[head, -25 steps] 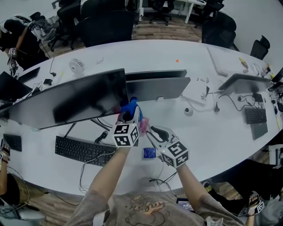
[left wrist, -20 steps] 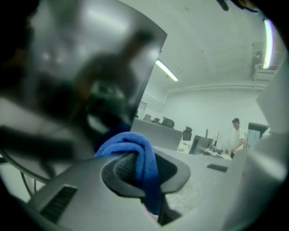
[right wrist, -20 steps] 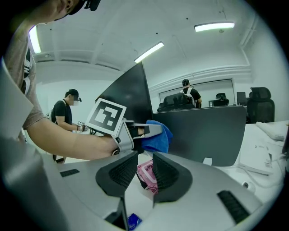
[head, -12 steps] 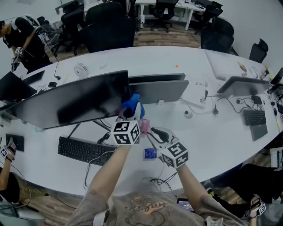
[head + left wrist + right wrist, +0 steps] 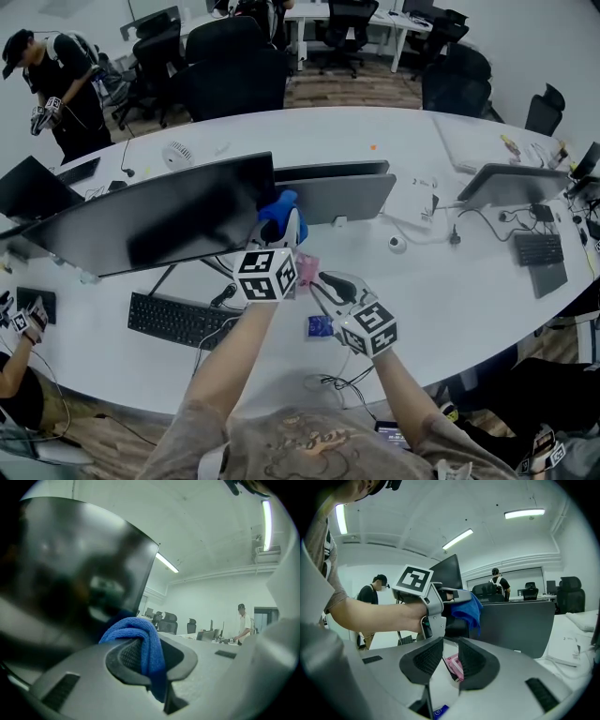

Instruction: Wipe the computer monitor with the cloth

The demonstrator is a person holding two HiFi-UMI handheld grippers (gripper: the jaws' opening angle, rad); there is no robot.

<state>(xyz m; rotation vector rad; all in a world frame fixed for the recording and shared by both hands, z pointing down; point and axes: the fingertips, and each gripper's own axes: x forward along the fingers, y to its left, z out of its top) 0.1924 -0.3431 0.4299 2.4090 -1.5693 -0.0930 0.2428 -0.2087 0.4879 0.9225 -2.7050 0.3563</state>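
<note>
The left tool (image 5: 281,227) is pinching a blue cloth (image 5: 141,637), its jaws pressed together on a fold that is bulging up over the tips and hanging down between them. In the head view the tool is reaching forward from the person's left hand, and the cloth is sitting at the lower right corner of the dark monitor (image 5: 159,220), against or just beside the screen's right edge; I cannot tell for certain whether it is touching the glass. The left gripper view is showing the black screen filling the left side, close behind the cloth, its surface reflecting blurred shapes. The right tool (image 5: 324,282) is hovering low over the white table (image 5: 309,122), just to the right of the left one, with its jaws spread a little and gripping nothing; through the gap, the right gripper view is showing a pink thing (image 5: 453,664) lying on the table beyond. A small blue packet (image 5: 319,326) is lying near the right tool, closer to the person. A second monitor (image 5: 333,192) is standing just behind the first with its grey back facing the camera, and a black keyboard (image 5: 183,322) is lying below the dark screen. A person (image 5: 56,84) is standing at the far left of the room.
</note>
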